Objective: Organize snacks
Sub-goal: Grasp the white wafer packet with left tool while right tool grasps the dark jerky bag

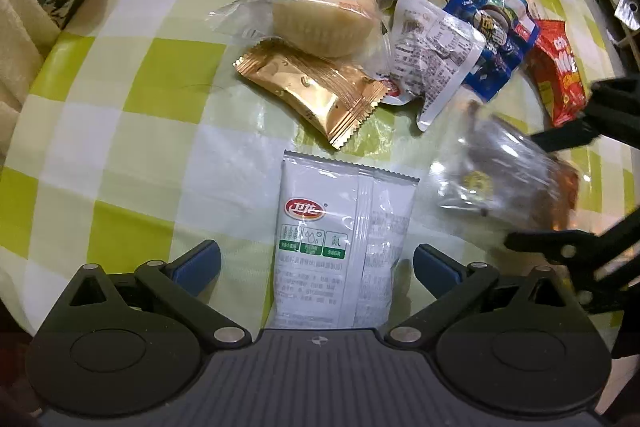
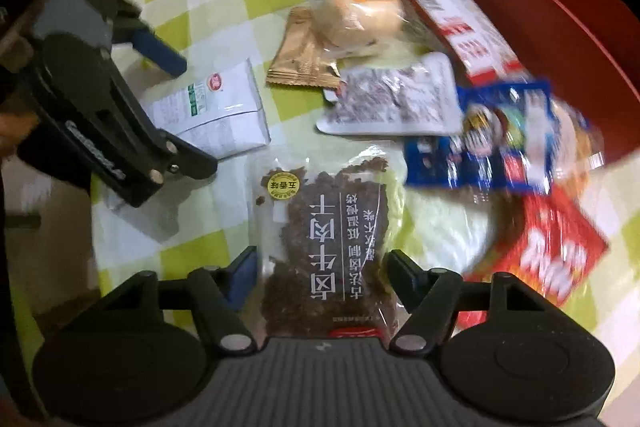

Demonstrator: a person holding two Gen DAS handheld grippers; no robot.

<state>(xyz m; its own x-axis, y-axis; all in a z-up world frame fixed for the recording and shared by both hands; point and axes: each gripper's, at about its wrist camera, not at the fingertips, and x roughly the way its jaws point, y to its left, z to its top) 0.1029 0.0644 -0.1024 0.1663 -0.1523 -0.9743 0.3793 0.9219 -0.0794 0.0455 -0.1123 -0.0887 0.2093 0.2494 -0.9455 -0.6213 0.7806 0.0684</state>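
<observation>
- The white sachet (image 1: 340, 255) lay flat on the checked counter (image 1: 120, 107), its near end between the wide-spread fingers of the left gripper (image 1: 316, 263); neither pad touched it.
- It looked light, thin and limp, with a slick film skin; a pinch across its width near the sealed edge would likely hold best.
- The clear jerky pack (image 2: 320, 239) lay between the fingers of the right gripper (image 2: 320, 275), which stood part-way in; I could not tell whether the pads pressed on it.
- That pack looked flat and crinkly, its dry contents probably brittle, so a gentle squeeze at the sides seemed wise.
- The other snacks lay piled beside the red box (image 2: 520, 7), among them a soft bun in a clear wrapper (image 1: 320, 11), easily crushed, and a gold foil packet (image 1: 312, 91), light and slippery.
</observation>
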